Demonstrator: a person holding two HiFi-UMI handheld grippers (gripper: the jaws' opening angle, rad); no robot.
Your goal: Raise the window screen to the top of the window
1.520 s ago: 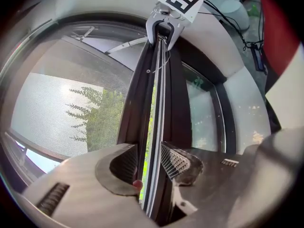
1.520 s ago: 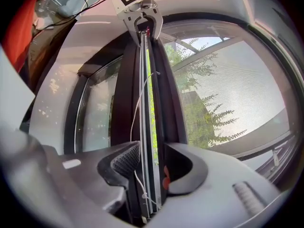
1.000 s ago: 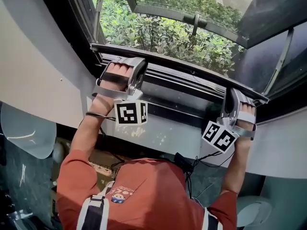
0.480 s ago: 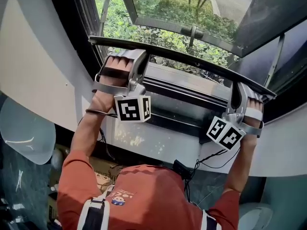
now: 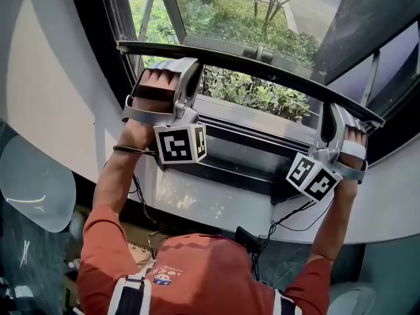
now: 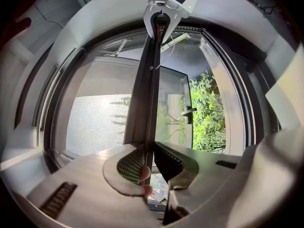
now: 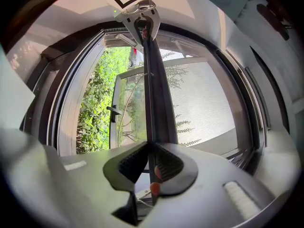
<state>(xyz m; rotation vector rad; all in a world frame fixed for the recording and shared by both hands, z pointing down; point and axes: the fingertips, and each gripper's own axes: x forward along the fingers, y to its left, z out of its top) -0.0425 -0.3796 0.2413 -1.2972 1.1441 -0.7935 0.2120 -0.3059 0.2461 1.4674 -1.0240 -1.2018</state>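
Both grippers are engaged on the bottom bar of the window screen. My left gripper takes the bar near its left end. In the left gripper view the fingers stand closed on the bar's edge, with the dark rail running straight away from between the pads. My right gripper takes the bar near its right end, and the right gripper view shows the same condition, fingers clamped on the rail. On both sides the fingers have just eased a shade wider, but the bar is between them and the pads bear on it. The bar lies across the opening, clear of the lower window frame, with an open gap under it through which green shrubs are visible. The mesh lies on the far side of the bar from that gap and shows pale and sunlit in both gripper views. Beyond the opening a hinged outer pane stands swung outward, its handle visible against the foliage. The marker cube on the left gripper and the one on the right both face the head camera. Both arms reach up to the bar from an orange-red shirt.
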